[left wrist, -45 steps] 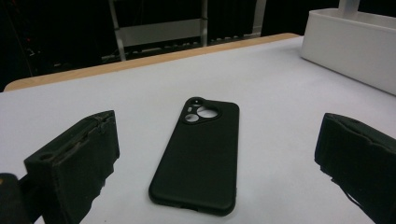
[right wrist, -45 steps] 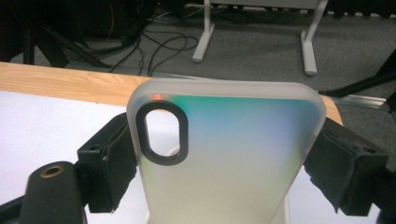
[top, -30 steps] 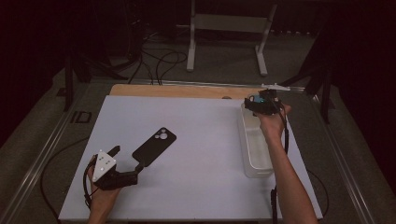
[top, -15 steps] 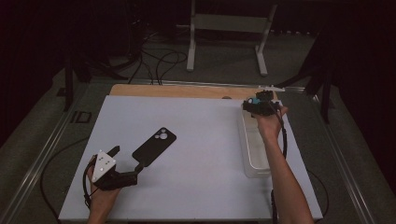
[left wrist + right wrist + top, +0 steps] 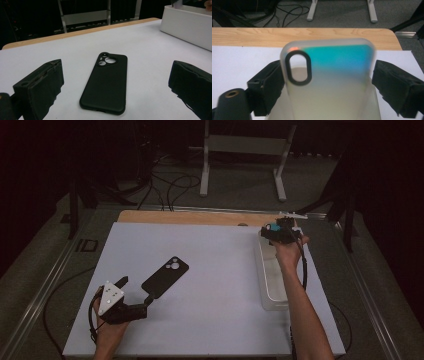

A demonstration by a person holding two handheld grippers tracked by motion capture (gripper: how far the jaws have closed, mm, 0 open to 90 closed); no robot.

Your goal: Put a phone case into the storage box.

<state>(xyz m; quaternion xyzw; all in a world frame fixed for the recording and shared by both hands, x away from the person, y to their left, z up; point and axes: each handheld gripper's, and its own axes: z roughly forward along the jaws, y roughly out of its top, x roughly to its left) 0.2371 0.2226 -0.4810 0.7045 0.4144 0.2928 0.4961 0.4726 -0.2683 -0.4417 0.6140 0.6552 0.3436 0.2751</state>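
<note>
A black phone case (image 5: 165, 277) lies back up on the white table top (image 5: 215, 270), its camera cutout at the far end. My left gripper (image 5: 135, 289) rests on the table just before its near end, open. In the left gripper view the black phone case (image 5: 106, 85) lies ahead, between the wide jaws of my left gripper (image 5: 117, 75), and touches neither. My right gripper (image 5: 274, 231) hovers over the far end of a white box (image 5: 263, 270). A translucent phone case (image 5: 332, 75) with a teal sheen stands between its pads, touching both. These jaws have just been opening slightly.
The white box (image 5: 185, 25) stands along the table's right side. A strip of bare wood (image 5: 200, 217) runs along the far edge. Beyond it, cables (image 5: 170, 185) and a metal stand (image 5: 245, 150) are on the floor. A cable trails from each gripper.
The right hand has shifted slightly with the translucent case over the box's far end. The left gripper and the black case have kept still.
</note>
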